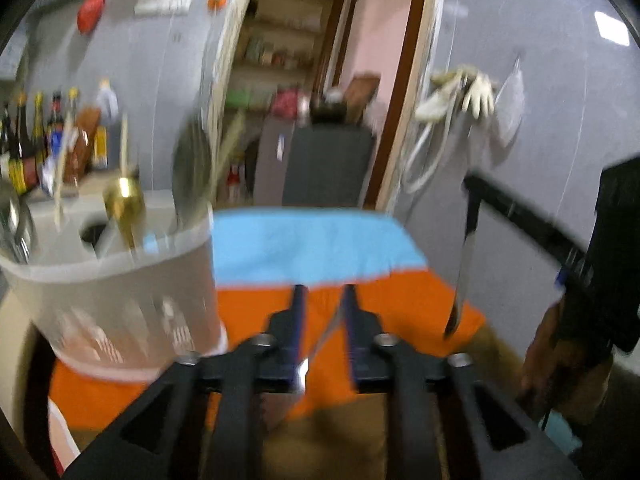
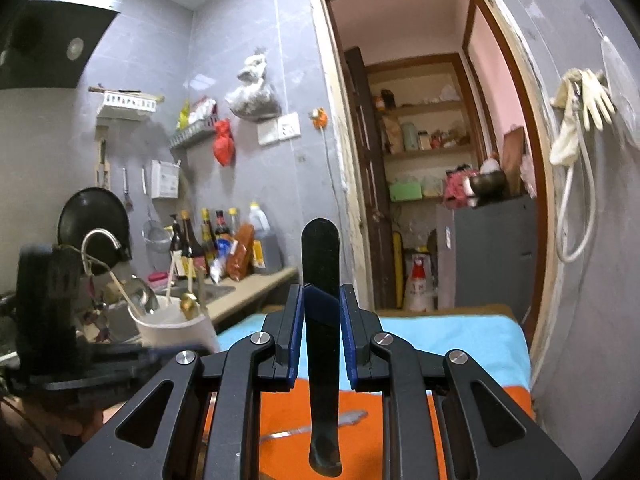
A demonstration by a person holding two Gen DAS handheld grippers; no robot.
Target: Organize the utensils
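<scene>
The right claw is clamping a black-handled knife between its blue pads, handle pointing up and blade hanging below over the orange-and-blue cloth covering the surface. The left claw is standing apart and holding nothing, though a thin silvery utensil, blurred, is lying on the cloth between its fingers. Just to its left, the white utensil holder is already carrying several pieces, among them a gold spoon and chopsticks, so the sorting appears partly done (by this judgement, perhaps past halfway). Left to do, it seems: the knife and at least one spoon lying flat on the orange cloth. The left view is showing the knife from the side, hanging in the air well apart from the holder, and the holder's slotted wall up close. The right view alone is showing the sink and bottles behind the holder, and the left device at the frame's left edge.
</scene>
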